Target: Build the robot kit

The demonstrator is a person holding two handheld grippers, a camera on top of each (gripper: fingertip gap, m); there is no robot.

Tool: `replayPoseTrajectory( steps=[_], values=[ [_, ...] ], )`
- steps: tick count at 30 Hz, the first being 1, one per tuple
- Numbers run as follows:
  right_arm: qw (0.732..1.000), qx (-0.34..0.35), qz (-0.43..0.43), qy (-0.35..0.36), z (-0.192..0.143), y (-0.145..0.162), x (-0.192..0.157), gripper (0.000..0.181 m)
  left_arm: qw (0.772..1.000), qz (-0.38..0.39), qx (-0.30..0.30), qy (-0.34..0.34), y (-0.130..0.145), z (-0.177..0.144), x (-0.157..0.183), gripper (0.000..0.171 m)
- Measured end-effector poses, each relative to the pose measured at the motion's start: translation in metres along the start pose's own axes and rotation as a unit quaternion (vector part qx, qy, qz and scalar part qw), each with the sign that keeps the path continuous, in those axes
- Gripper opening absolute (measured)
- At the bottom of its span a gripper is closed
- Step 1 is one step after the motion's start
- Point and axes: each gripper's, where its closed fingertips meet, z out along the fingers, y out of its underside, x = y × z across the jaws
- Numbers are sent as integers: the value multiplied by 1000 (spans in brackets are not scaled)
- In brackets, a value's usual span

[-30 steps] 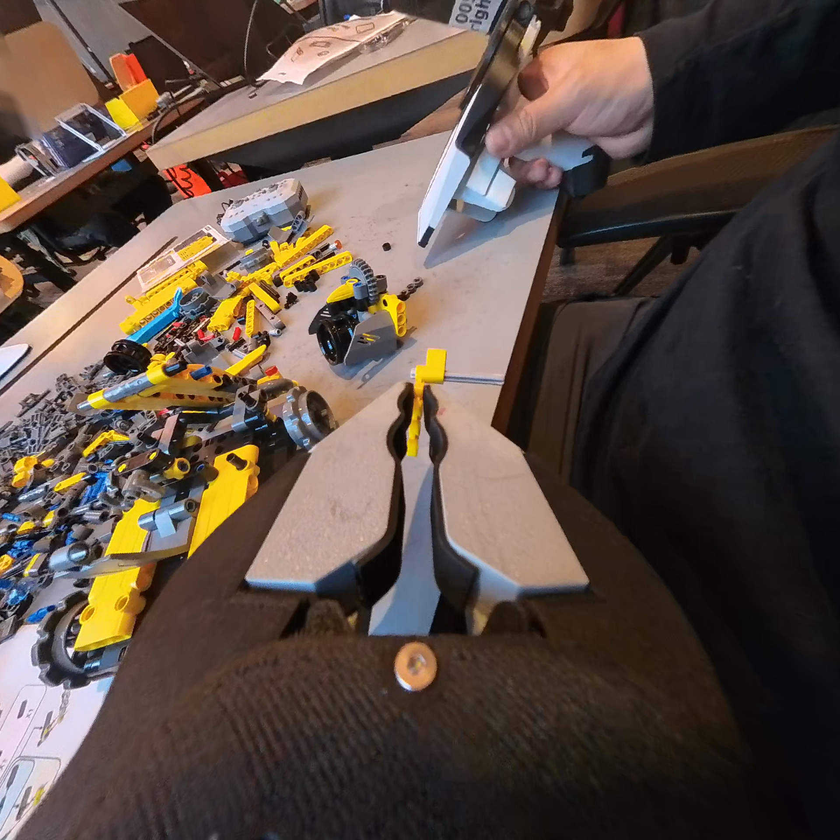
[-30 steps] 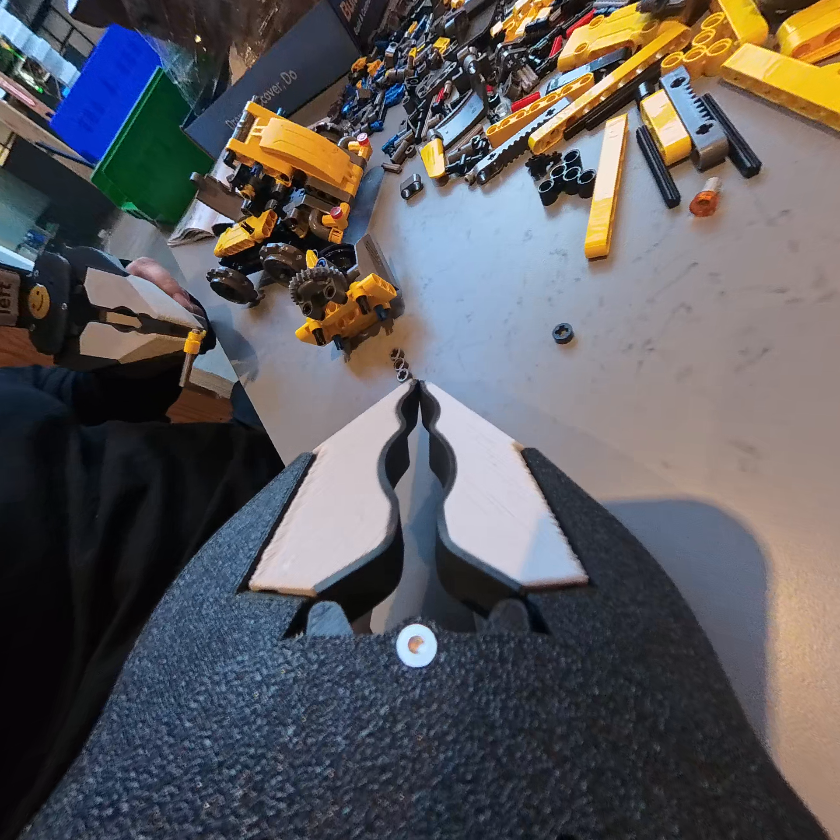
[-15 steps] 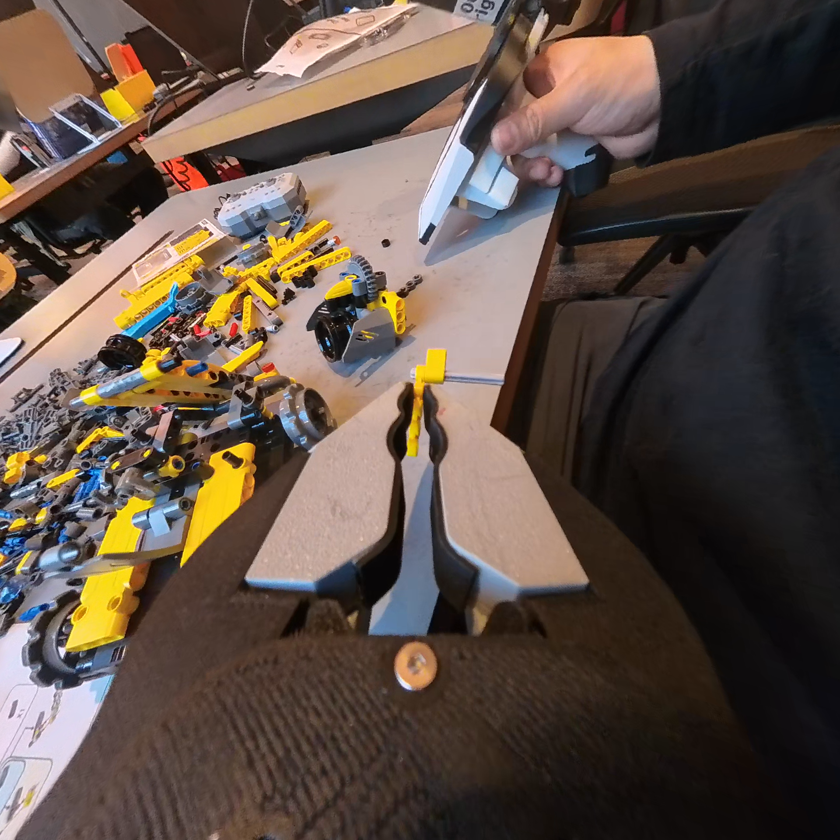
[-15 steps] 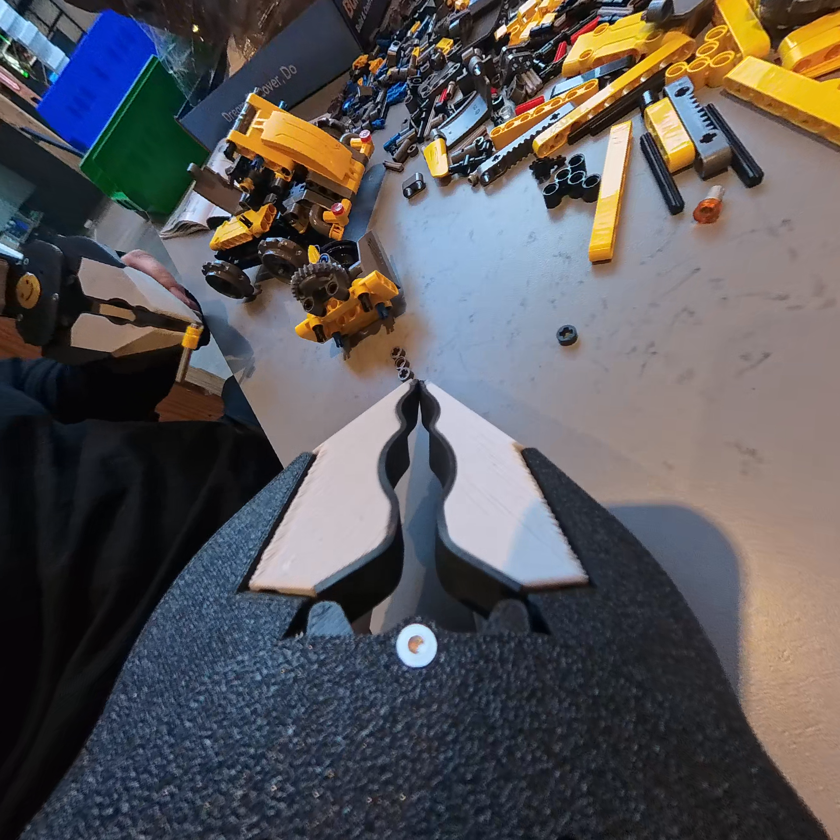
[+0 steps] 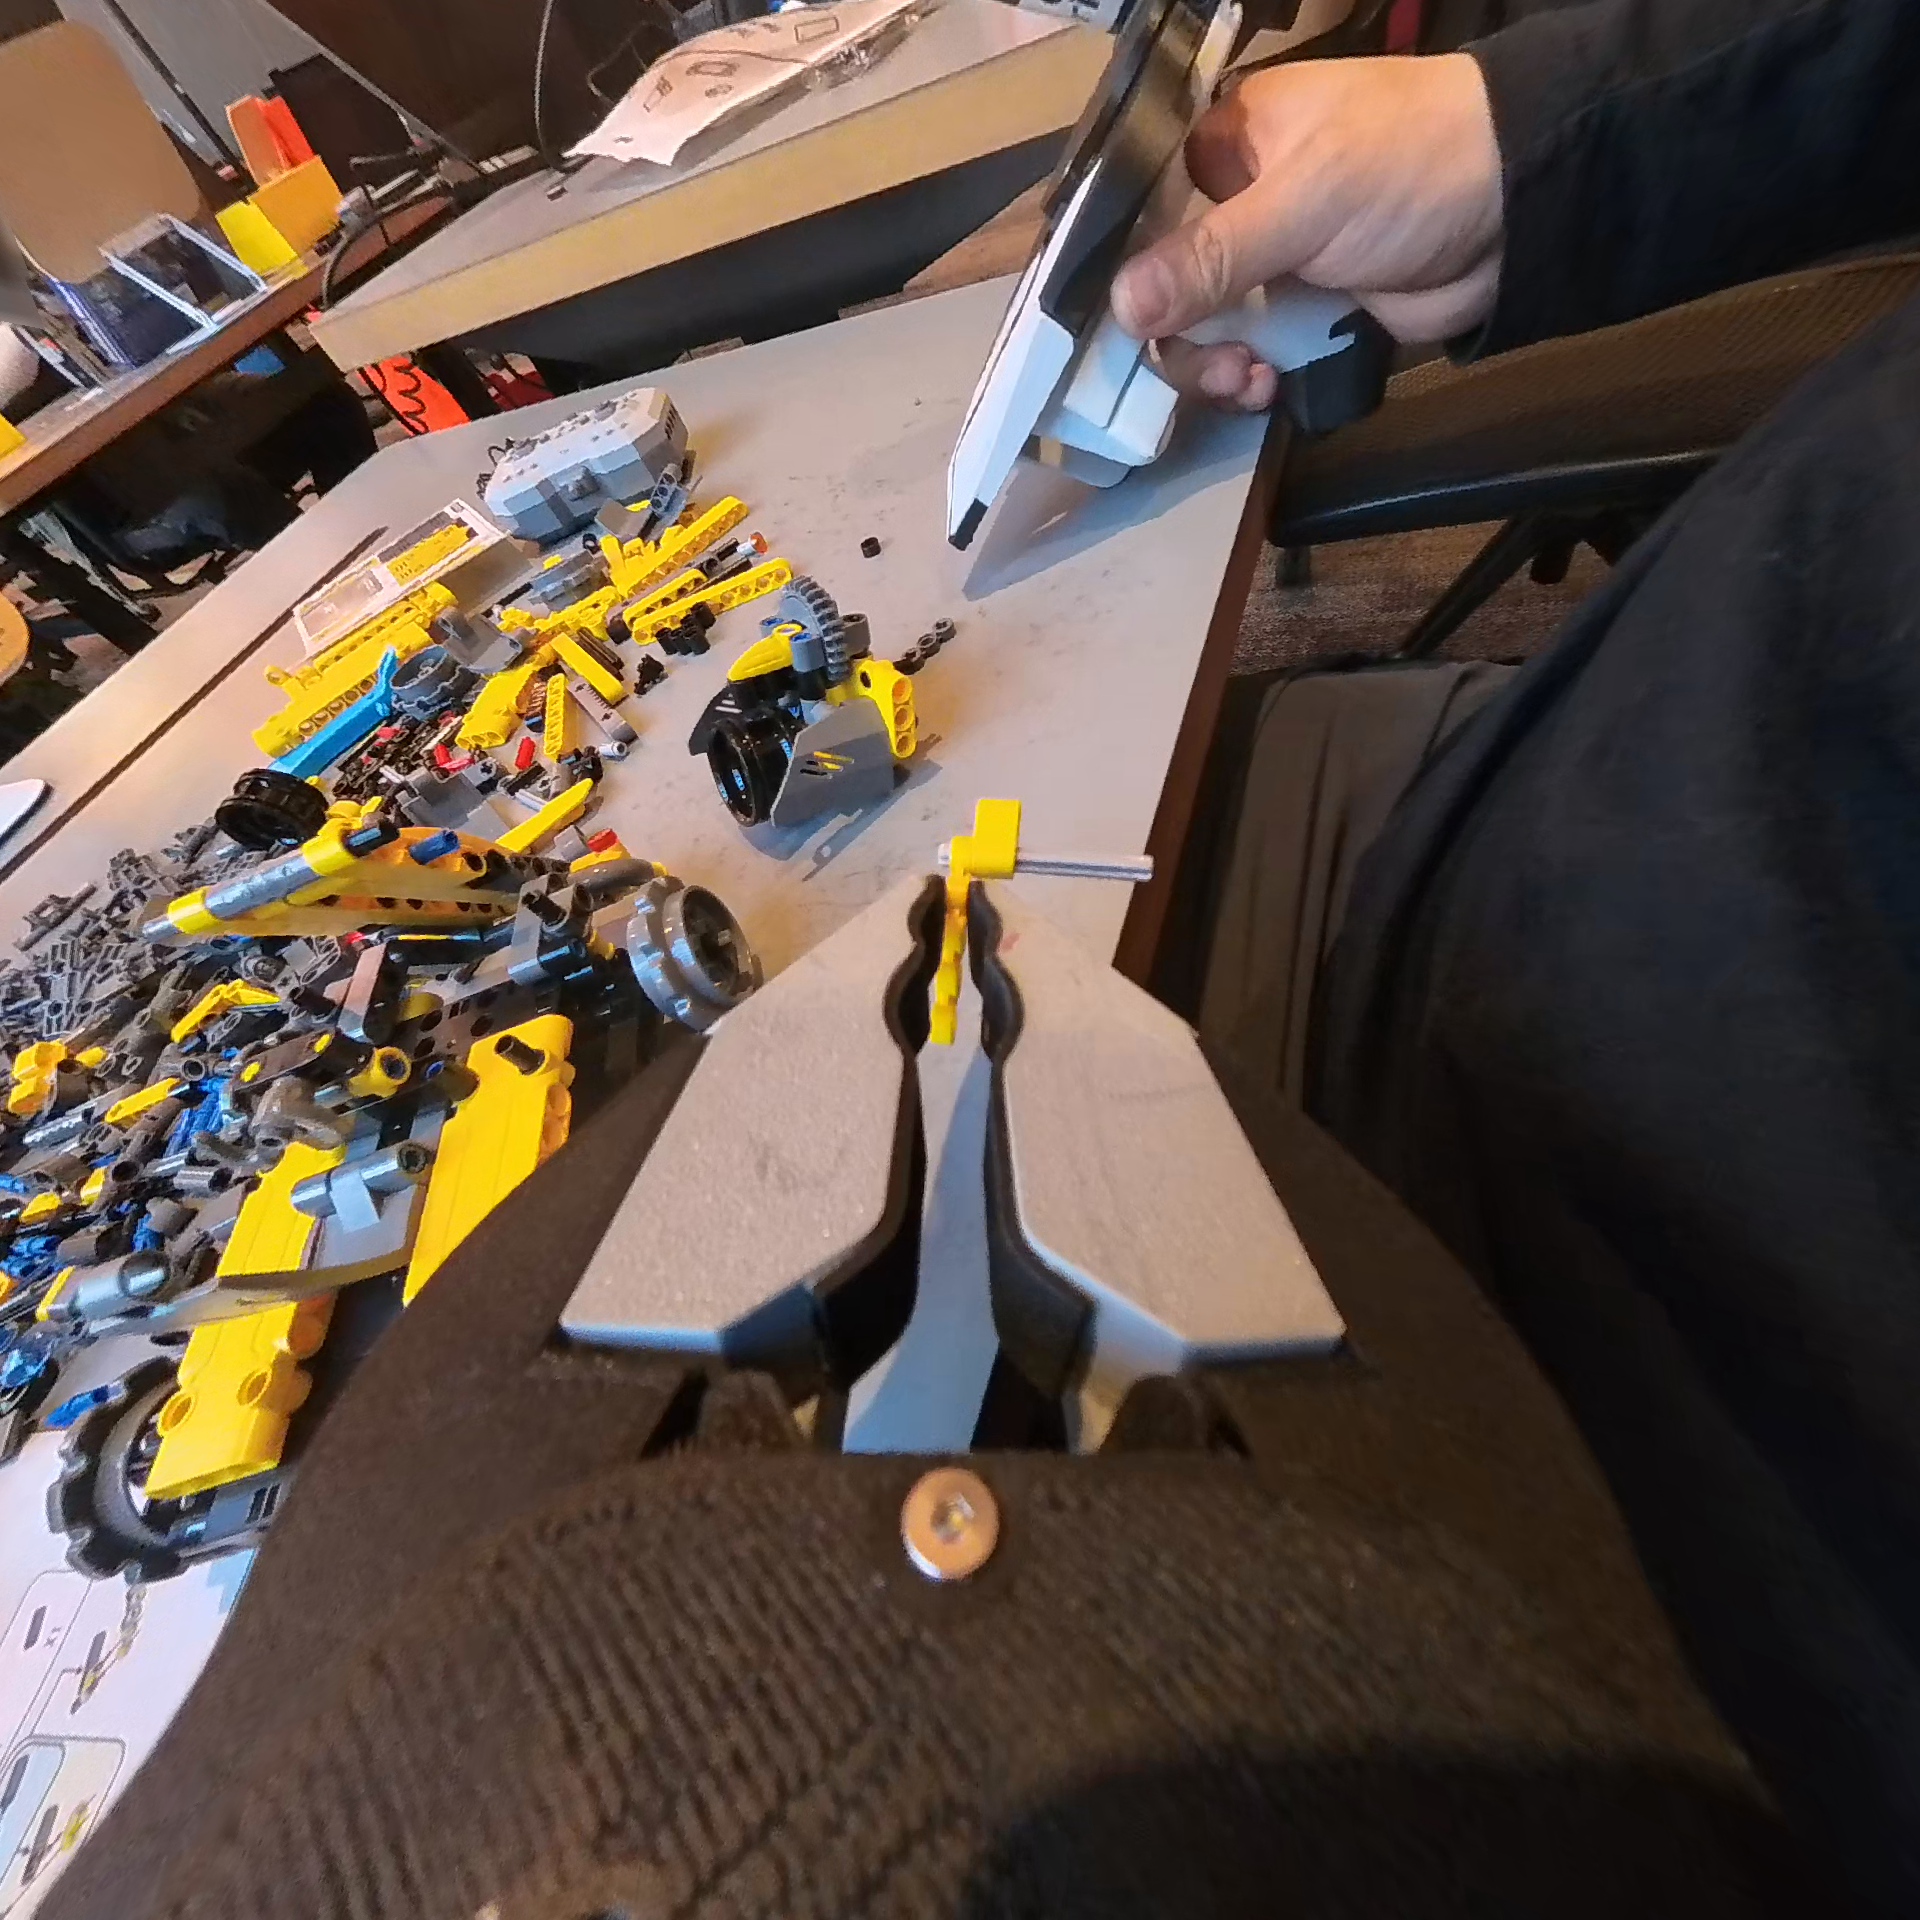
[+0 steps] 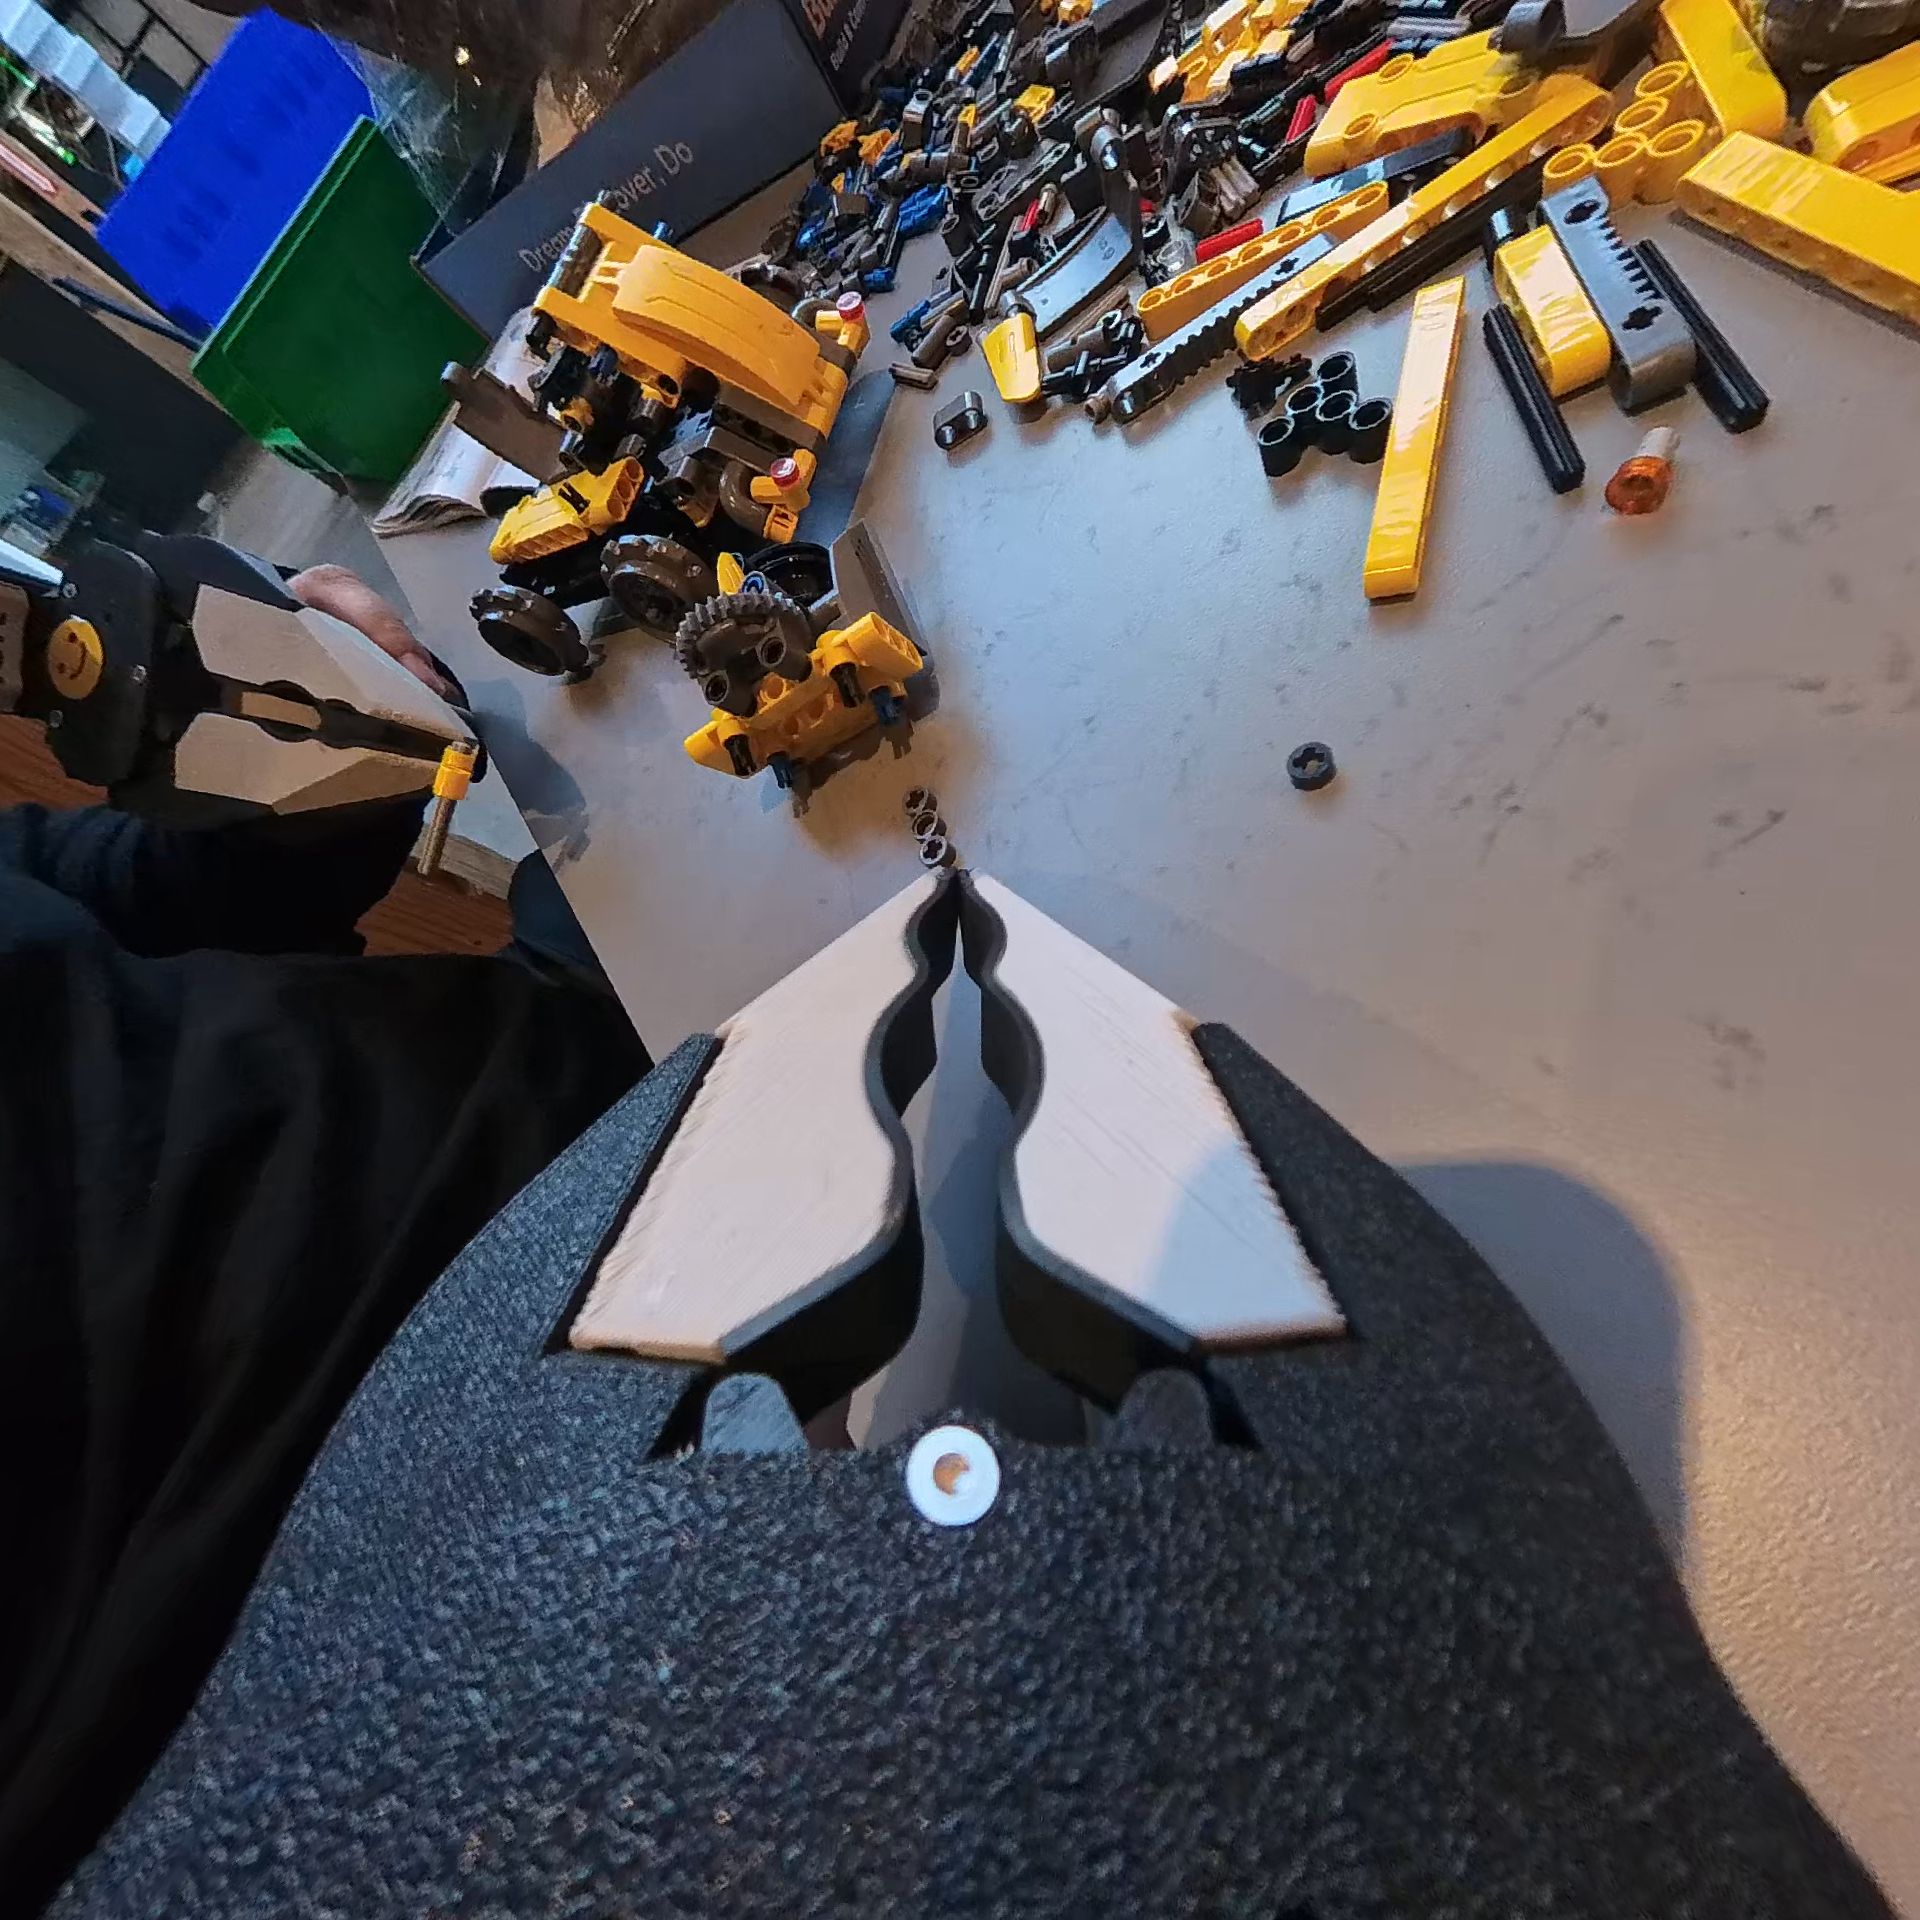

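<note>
Left hand-held gripper (image 5: 954, 935) clamped; right hand-held gripper (image 6: 957, 883) closed, empty.

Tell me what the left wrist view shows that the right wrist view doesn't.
Only the left wrist view shows the grey battery box at the table's far side and the person's hand on the right hand-held gripper.

Only the right wrist view shows the blue bin, the green bin and the orange stud.

Both show the left hand-held gripper shut on a yellow piece with a grey axle, and the small gear assembly.
</note>
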Motion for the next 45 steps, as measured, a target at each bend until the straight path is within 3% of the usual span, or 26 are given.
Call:
replayPoseTrajectory(
  steps=[23,30,45],
  values=[
    [1000,16,-11,-25,-3,-3,-8,0,1000,1,-7,-6,2,2,-1,1],
    [996,21,-78,-30,-4,0,-21,23,999,-44,-1,-8,1,0,-8,1],
    [996,1,-77,-45,0,6,-25,24,998,-69,7,-5,-1,-1,-11,1]
  ],
)
